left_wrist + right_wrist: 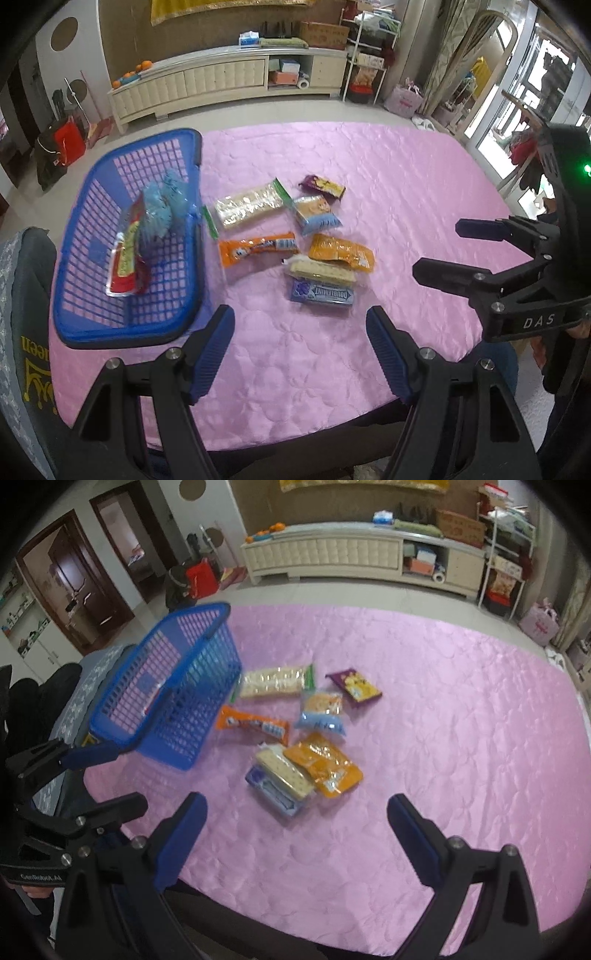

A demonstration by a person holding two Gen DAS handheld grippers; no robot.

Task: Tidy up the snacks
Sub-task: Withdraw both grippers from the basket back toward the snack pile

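Two packets lie in the blue basket (pixel 129 236) at frame left, seven snacks (pixel 291 236) wait mid-frame, while left gripper (pixel 299 354) and right gripper (pixel 295 838) gape wide, empty.

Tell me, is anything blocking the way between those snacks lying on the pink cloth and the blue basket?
Nothing visible lies between them. The snack pile, such as the orange packet, sits right beside the blue basket on bare pink cloth. Only the basket's own side wall must be lifted over.

My pads (pixel 212 354) blue w/ ribbing, arms black. Basket (pixel 92 328) blue grid. Cloth (pixel 388 177) pink, quilted. Pouch (pixel 341 252) orange; gum (pixel 322 294) blue; purple pack (pixel 322 185) w/ yellow.
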